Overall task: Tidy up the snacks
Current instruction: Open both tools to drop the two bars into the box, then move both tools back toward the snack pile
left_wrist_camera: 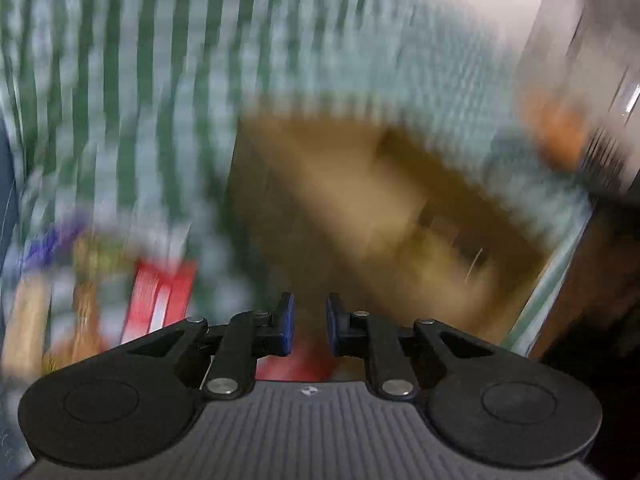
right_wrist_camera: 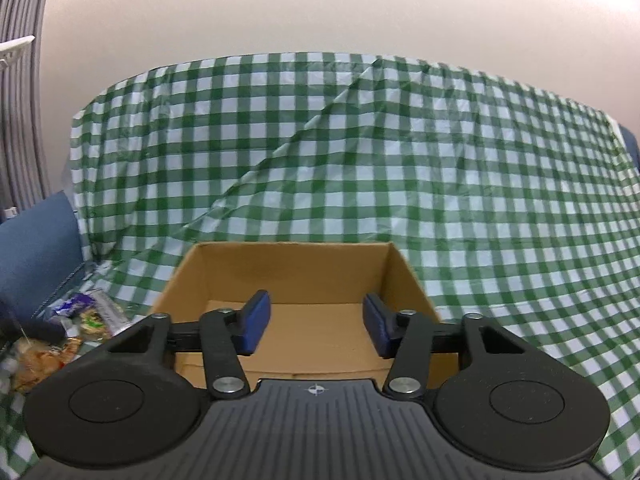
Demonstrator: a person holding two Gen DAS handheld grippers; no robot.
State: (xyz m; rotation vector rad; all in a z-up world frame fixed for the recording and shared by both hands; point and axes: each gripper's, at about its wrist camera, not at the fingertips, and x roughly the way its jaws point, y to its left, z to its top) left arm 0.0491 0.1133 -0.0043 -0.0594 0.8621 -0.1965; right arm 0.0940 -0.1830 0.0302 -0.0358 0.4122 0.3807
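The snack packets (right_wrist_camera: pixel 68 332) lie in a loose heap on the checked cloth (right_wrist_camera: pixel 440 168) over the desk, just left of the open cardboard box (right_wrist_camera: pixel 288 280); in the left wrist view they are a blur, a red packet (left_wrist_camera: pixel 160 300) nearest the tool. They look like thin crinkly film bags, probably light, soft and slippery, with brittle contents that a hard squeeze would crush. A flat sealed edge or a corner seems the safest place to take hold.

The left tool (left_wrist_camera: pixel 310 326) has its jaws nearly together with a narrow gap; something red shows below them, but whether the pads press on it cannot be told. The right tool (right_wrist_camera: pixel 316 326) hangs over the box's near rim, jaws about half apart, holding nothing.
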